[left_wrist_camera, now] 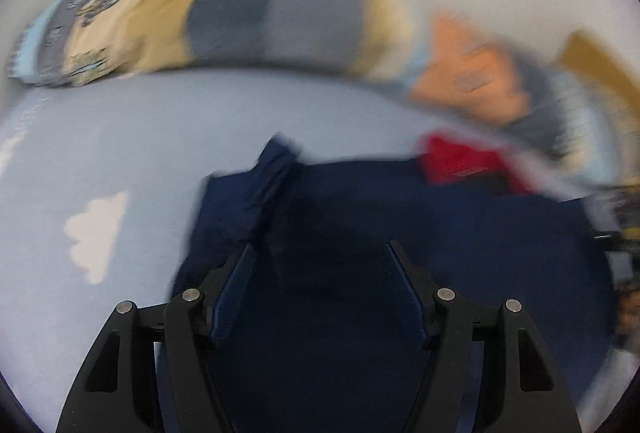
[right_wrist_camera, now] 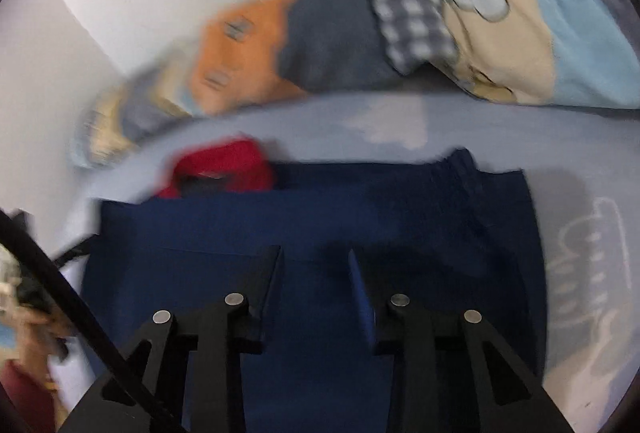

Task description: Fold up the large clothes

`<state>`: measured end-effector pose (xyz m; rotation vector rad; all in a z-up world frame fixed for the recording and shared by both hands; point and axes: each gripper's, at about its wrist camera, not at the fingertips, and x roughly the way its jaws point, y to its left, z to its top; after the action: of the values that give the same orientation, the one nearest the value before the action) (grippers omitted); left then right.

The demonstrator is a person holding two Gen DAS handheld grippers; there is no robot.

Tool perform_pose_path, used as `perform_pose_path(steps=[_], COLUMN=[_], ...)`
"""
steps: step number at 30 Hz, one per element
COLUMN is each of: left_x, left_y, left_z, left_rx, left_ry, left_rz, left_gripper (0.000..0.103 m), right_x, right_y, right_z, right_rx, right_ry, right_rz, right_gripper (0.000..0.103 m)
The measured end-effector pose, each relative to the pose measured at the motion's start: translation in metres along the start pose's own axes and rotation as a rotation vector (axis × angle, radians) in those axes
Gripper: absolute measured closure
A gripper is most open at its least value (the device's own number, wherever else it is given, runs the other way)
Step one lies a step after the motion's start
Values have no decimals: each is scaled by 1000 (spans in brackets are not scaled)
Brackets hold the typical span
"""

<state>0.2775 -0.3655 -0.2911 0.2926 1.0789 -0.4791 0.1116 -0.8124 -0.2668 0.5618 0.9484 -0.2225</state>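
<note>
My left gripper [left_wrist_camera: 320, 253] hangs over the navy garment [left_wrist_camera: 400, 217] with jaws apart and nothing between them; my right gripper [right_wrist_camera: 314, 259] points down at the same cloth, jaws narrower yet still apart, clamped on nothing. The garment lies spread on the pale blue sheet [left_wrist_camera: 120, 137], a loose flap at 11 o'clock in the left view and a red item [right_wrist_camera: 228, 165] touching its far edge at 11 o'clock in the right view. Judgement: cloth looks laid roughly flat, perhaps partly doubled, blur prevents certainty; remaining folds and a fresh grip are still to do
</note>
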Motion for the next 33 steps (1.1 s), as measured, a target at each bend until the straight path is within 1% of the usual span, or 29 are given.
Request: perform_pose_path(steps=[1, 2, 3, 4, 5, 6, 7, 8, 9, 10, 11, 12, 13, 14, 15, 16, 17, 18, 19, 21, 22, 23, 24, 26, 29, 30, 31, 33], left_x=[14, 24, 26, 22, 17, 9, -2, -11, -22, -32, -32, -27, -20, -12, -10, -13, -24, -34, -47, -60, -64, -68, -70, -78, -84, -82, -77, -72], left_y=[8, 16, 21, 25, 27, 28, 28, 27, 26, 27, 27, 30, 34, 46, 62, 75, 93, 103, 112, 121, 126, 131, 136, 142, 144, 143, 138, 128], left_z=[-2, -4, -5, -5, -5, -6, -9, -11, -16, -22, -29, -33, -36, -40, -43, -45, -48, -53, -61, -76, -86, -99, -107, -127, -142, -143, -143, -142], left_rx=[-16, -28, -36, -45, -54, -59, -52, -37, -16, 2, 30, 48, 53, 27, -42, -119, -208, -252, -277, -278, -284, -295, -303, -337, -388, -404, -418, -411], left_ry=[37, 65, 65, 55, 47, 36, 16, -9, -44, -62, -45, -23, 3, 45, 61, 53, 39, 25, 5, 21, 42, 76, 90, 96, 101, 106, 119, 132], left_rz=[3, -10, -21, -41, -53, -69, -90, -108, -123, -138, -132, -95, -50, 51, 69, 30, -12, -31, -57, -92, -124, -172, -206, -316, -456, -492, -531, -546], left_gripper=[46, 55, 58, 60, 60, 60, 56, 50, 44, 33, 29, 29, 29, 29, 29, 29, 29, 29, 29, 29, 28, 27, 26, 20, 15, 15, 14, 13], right_x=[9, 18, 20, 17, 11, 0, -12, -21, -28, -31, -32, -33, -31, -27, -23, -28, -39, -51, -66, -89, -96, -101, -103, -102, -90, -84, -80, -71], right_y=[-11, -34, -50, -68, -79, -82, -80, -77, -71, -65, -60, -58, -63, -68, -80, -90, -101, -107, -112, -112, -115, -116, -121, -130, -139, -141, -140, -134], right_z=[1, 1, -1, -2, -2, -3, -4, -6, -10, -15, -22, -31, -41, -48, -60, -69, -76, -80, -87, -106, -116, -127, -139, -163, -183, -189, -190, -185], right_rx=[14, 77, 145, 229, 271, 276, 251, 232, 206, 173, 143, 121, 120, 125, 142, 173, 218, 246, 261, 231, 229, 234, 249, 316, 384, 405, 416, 433], right_ry=[5, 19, 22, 3, -20, -47, -67, -77, -80, -66, -45, -26, 0, 30, 55, 45, 19, -4, -35, -53, -56, -58, -45, -4, 25, 22, 8, -9], right_rz=[-36, -47, -16, 30, 41, 6, -9, 9, 36, 76, 111, 120, 76, 33, -8, -35, -39, -13, 3, -22, -6, 33, 99, 226, 309, 346, 366, 414], right_gripper=[76, 103, 103, 103, 103, 103, 103, 95, 85, 78, 68, 67, 67, 71, 92, 99, 103, 102, 98, 40, 32, 32, 32, 31, 31, 31, 31, 28])
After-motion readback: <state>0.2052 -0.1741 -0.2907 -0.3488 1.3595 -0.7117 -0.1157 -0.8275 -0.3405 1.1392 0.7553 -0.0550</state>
